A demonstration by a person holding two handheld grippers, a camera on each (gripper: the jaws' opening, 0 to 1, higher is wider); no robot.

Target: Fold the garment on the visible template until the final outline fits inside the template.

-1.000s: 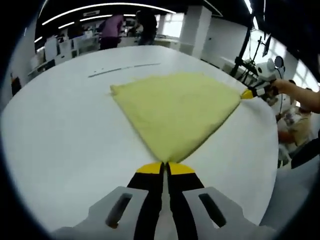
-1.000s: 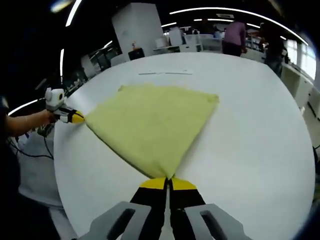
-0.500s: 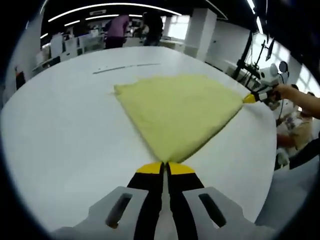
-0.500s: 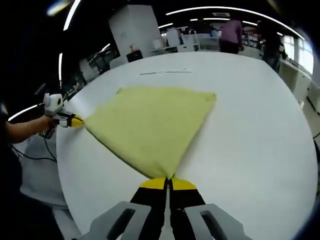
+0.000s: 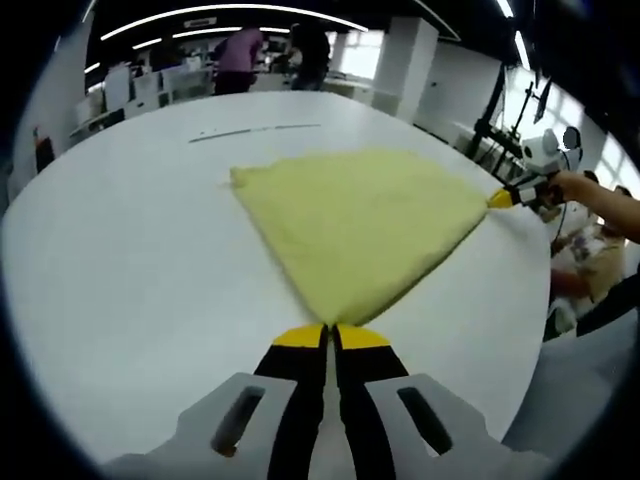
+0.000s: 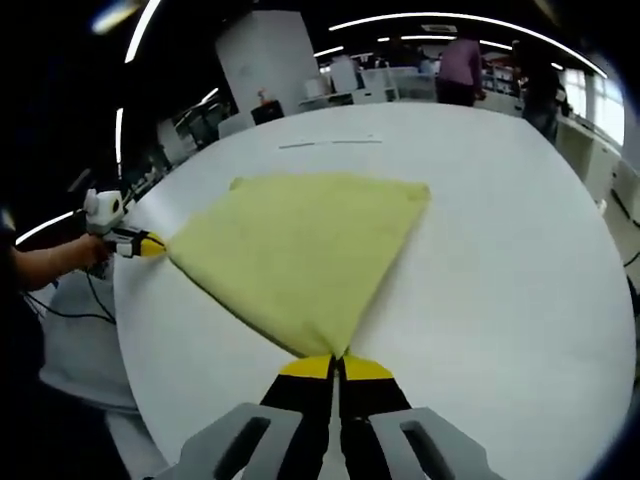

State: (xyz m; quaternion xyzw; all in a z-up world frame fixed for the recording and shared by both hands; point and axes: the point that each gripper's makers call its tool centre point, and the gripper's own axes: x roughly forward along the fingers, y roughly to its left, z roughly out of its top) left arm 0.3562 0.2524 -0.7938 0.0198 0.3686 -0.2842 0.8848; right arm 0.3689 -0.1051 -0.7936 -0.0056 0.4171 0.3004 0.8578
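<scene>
Yellow garment (image 5: 360, 225) corners in both closed hand-held grippers.

The cloth (image 5: 360, 225) is plain pale yellow, with no print or stripe. It lies on a white desk (image 5: 120, 280) marked by a thin dark line (image 5: 255, 130). The left tongs (image 5: 331, 335) and the right tongs (image 6: 335, 366) are black with yellow tips on pale grey bodies. A person (image 5: 238, 60) far off wears what looks like a pinkish-purple top.

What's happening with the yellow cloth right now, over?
Both tongs, left and right, shut on yellow cloth corners. Cloth flat on white table. Nothing obstructing.
</scene>
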